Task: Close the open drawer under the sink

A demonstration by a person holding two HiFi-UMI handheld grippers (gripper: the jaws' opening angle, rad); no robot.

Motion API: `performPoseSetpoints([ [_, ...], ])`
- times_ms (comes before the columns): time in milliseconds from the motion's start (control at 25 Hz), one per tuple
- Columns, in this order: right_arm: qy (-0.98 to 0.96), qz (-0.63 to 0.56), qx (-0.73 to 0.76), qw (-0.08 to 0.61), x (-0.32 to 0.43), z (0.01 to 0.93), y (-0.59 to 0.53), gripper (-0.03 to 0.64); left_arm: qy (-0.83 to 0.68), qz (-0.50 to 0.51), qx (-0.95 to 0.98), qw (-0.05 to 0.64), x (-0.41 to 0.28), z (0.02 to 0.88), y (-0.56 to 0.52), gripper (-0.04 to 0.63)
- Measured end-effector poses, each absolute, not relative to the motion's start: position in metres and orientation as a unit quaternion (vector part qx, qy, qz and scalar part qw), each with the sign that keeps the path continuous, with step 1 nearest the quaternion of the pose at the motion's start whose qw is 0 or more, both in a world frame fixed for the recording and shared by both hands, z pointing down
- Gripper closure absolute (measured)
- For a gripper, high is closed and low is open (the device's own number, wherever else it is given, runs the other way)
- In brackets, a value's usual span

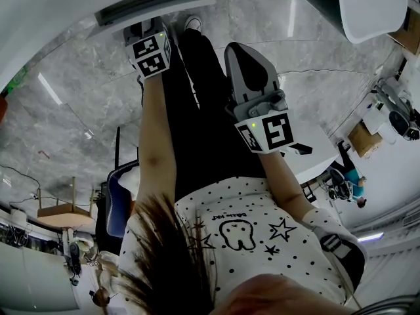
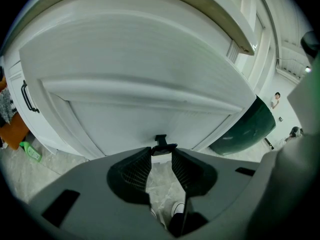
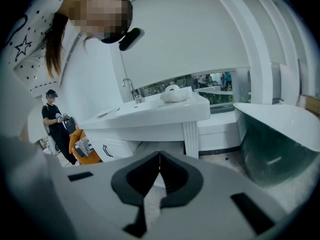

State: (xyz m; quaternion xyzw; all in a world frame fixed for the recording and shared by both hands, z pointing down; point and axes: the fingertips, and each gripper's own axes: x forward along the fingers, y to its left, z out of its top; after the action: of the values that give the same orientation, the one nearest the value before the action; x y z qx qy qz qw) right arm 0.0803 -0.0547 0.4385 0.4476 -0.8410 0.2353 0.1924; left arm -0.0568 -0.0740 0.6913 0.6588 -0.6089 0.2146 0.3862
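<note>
Under the overhanging edge of the sink surface (image 2: 215,11), the white drawer (image 2: 150,84) fills most of the left gripper view. Its flat front is turned toward the camera, and its long axis runs from about 9 o'clock to 3 o'clock, dipping slightly on the right. A small black handle (image 2: 161,143) sits at 6 o'clock on that front. The left gripper (image 2: 161,151) is clenched on this handle, its jaws only a narrow way apart and each tip touching one end of the black bar. At 4 o'clock from the handle stands a dark green tub (image 2: 247,129). The right gripper (image 3: 159,156) is clenched on nothing, its jaw tips meeting, and it points toward the sink surface with a tap (image 3: 131,90) at 11 o'clock.
</note>
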Motion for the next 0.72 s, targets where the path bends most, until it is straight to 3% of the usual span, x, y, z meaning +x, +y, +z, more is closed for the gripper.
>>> performPoseSetpoints([
  [720, -0.841, 0.24, 0.447, 0.19, 0.0828, 0.4412, -0.0536, 0.603, -0.613, 0.213, 0.658, 0.383, -0.0581, 0.6915, -0.0763, 0.469],
])
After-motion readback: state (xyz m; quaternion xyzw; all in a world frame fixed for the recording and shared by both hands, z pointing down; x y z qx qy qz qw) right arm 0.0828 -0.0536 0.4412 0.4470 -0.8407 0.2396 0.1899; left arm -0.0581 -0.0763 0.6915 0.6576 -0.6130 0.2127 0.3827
